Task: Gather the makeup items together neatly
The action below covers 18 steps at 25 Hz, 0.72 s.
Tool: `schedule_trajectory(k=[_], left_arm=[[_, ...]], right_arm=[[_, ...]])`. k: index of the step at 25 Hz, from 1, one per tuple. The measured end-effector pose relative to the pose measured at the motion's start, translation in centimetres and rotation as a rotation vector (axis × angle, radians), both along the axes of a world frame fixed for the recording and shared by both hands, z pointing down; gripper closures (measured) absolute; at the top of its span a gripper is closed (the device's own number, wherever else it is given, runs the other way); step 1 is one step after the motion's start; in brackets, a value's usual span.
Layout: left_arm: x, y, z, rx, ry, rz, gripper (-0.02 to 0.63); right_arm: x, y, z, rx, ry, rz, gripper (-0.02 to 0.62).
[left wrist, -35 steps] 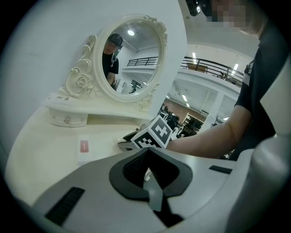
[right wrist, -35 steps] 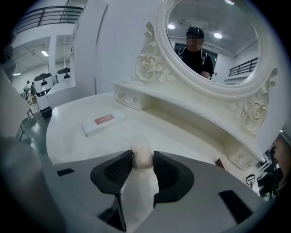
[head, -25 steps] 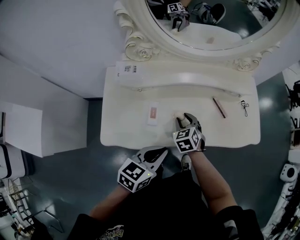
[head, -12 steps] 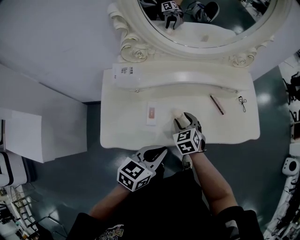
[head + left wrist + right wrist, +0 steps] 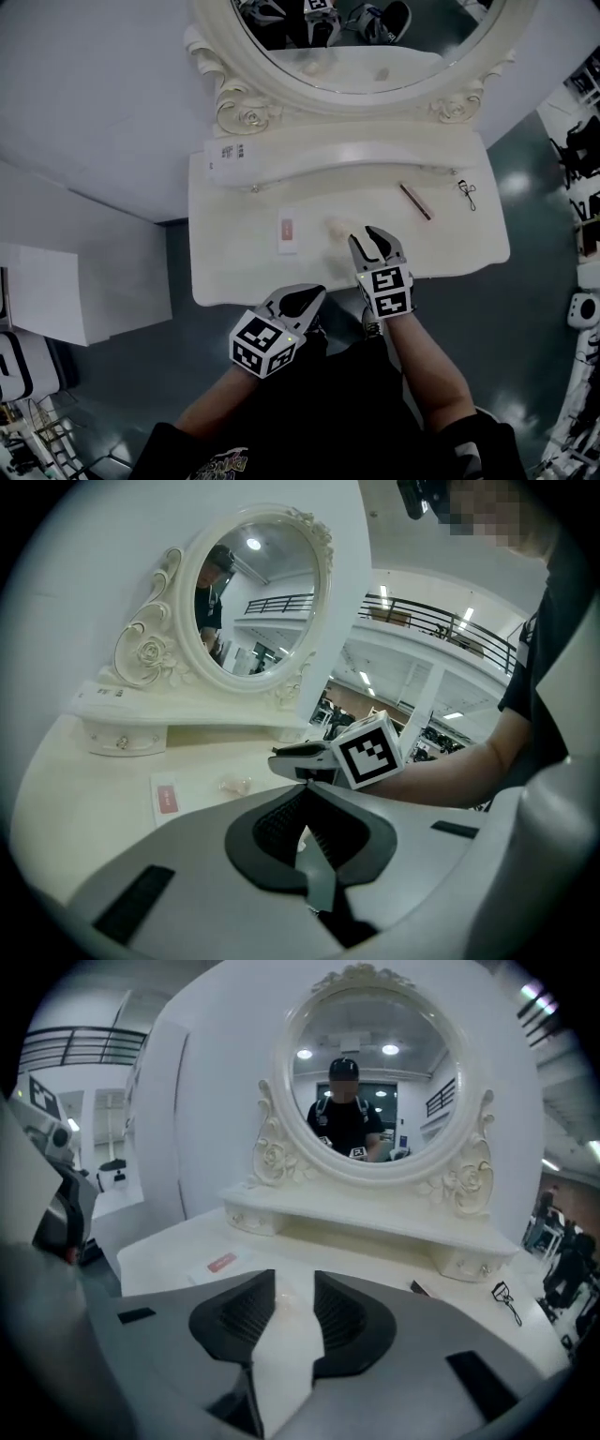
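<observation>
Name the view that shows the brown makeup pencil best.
The head view: the brown pencil lies whole on the table, seen from above. The right gripper view shows only one end. The left gripper view does not show it.

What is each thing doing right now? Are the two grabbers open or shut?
Left gripper: jaws shut, empty.
Right gripper: jaws open, just been closing a little, nothing held between them.
Small pale item: lying loose on the table, just ahead of the right gripper.
White packet: lying flat, red label up.
Brown pencil: lying flat, slanted.
Eyelash curler: lying flat, untouched.
</observation>
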State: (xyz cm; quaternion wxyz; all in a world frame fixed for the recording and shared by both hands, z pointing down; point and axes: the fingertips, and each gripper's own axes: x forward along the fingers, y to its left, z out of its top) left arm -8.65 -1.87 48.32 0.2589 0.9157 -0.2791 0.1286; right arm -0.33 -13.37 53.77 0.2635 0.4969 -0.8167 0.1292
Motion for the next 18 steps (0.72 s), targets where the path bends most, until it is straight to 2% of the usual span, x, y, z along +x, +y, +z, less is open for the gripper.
schedule_trajectory(k=[1, 2, 3, 10, 18], left_arm=[[0.0, -0.1, -0.1, 0.006, -0.003, -0.002, 0.598], [0.1, -0.3, -0.2, 0.012, -0.007, -0.004, 0.598], [0.1, -0.4, -0.2, 0.018, -0.013, -0.009, 0.598], [0.5, -1.4, -1.2, 0.063, -0.026, -0.052, 0.598], [1.8, -2.3, -2.4, 0.098, -0.015, -0.034, 0.598]], right_arm=[[0.6, 0.2, -0.5, 0.009, -0.032, 0.019, 0.501], [1.0, 0.4, -1.1, 0.020, -0.064, 0.033, 0.542], [1.4, 0.7, -1.8, 0.029, -0.098, 0.042, 0.555], [2.9, 3.0, -6.7, 0.074, -0.259, 0.081, 0.566], [3.9, 5.4, -10.4, 0.127, -0.310, 0.126, 0.566]])
